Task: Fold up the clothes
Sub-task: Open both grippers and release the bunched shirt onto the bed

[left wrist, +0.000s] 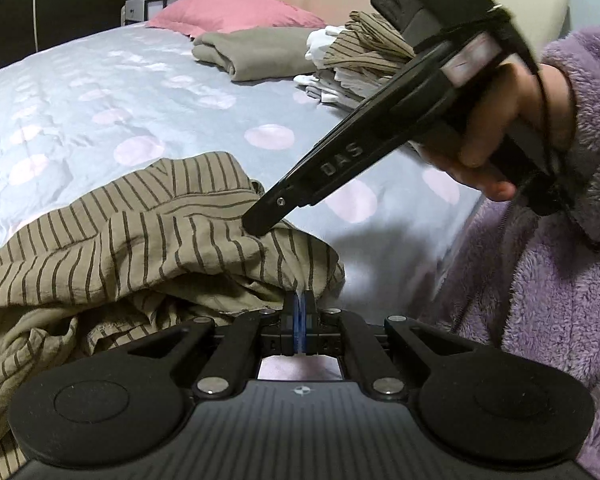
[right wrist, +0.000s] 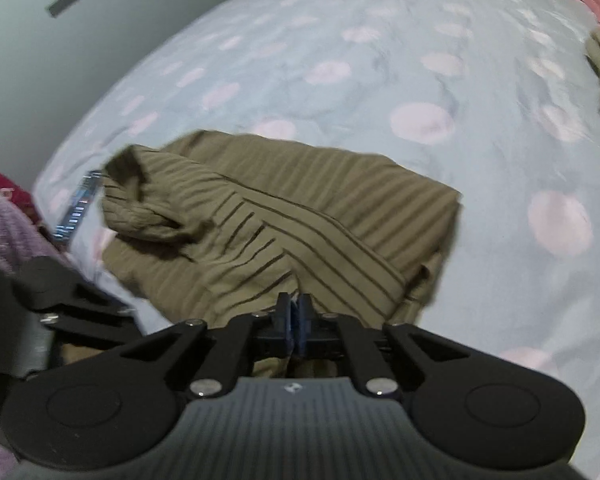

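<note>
A tan striped garment (left wrist: 140,240) lies crumpled on the bed near its front edge; it also shows in the right wrist view (right wrist: 300,216). My left gripper (left wrist: 299,300) is shut on a fold of this garment at its right side. My right gripper (right wrist: 294,304) is shut on the garment's near edge. In the left wrist view the right gripper (left wrist: 260,228) reaches in from the upper right, its tip pressed into the cloth just above my left gripper.
The bed (left wrist: 100,92) has a light blue cover with pink dots. At the back lie a pink pillow (left wrist: 236,12), a folded grey-green garment (left wrist: 252,52) and a pile of striped and white clothes (left wrist: 356,60). A phone (right wrist: 78,208) lies by the garment's left edge.
</note>
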Demonstrator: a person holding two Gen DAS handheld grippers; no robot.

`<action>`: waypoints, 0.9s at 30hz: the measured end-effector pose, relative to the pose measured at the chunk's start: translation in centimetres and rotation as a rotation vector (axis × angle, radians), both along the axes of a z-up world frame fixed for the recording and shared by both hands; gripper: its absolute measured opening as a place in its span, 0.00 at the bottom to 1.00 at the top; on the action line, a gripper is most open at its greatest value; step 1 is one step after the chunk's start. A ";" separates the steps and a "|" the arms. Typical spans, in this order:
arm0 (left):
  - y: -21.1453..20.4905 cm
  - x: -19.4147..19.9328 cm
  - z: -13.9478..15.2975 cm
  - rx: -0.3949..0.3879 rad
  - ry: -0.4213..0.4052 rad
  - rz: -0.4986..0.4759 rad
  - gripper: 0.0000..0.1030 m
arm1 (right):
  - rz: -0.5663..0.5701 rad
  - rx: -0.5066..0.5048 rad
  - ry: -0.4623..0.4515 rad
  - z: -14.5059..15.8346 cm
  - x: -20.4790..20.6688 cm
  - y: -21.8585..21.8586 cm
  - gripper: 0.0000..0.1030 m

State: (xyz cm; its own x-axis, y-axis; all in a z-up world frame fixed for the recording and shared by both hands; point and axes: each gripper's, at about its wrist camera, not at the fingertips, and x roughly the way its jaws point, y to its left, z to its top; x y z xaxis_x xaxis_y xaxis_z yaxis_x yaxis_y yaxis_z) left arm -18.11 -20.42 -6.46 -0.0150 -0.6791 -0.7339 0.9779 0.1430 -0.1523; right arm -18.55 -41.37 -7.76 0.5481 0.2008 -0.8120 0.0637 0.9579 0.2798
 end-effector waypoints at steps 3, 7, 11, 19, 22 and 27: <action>0.3 0.1 0.4 0.001 -0.001 0.006 0.01 | -0.073 -0.042 -0.004 0.5 -0.5 -0.9 0.14; 1.1 0.6 1.9 -0.003 -0.019 0.015 0.16 | -0.087 -0.058 -0.113 2.7 -2.2 -0.7 0.14; 2.4 1.5 4.1 -0.003 -0.072 0.026 0.20 | -0.009 -0.110 -0.206 4.9 -3.2 2.0 0.27; 4.8 6.9 5.7 0.117 -0.305 0.192 0.33 | 0.154 -0.290 -0.220 5.1 -3.1 8.5 0.48; 5.7 9.0 6.2 0.165 -0.393 0.256 0.38 | 0.181 -0.387 -0.188 4.4 -2.8 10.2 0.49; 5.8 11.7 4.4 0.262 -0.468 0.276 0.38 | 0.223 -0.480 -0.148 3.3 -2.7 11.8 0.49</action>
State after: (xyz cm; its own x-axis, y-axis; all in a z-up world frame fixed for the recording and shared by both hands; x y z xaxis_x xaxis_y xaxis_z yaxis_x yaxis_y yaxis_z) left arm -6.40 -14.63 -2.04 0.5011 -0.4077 -0.7633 0.8540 0.3755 0.3601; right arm -21.26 -29.56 -4.48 0.6499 -0.0485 -0.7585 -0.1627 0.9659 -0.2012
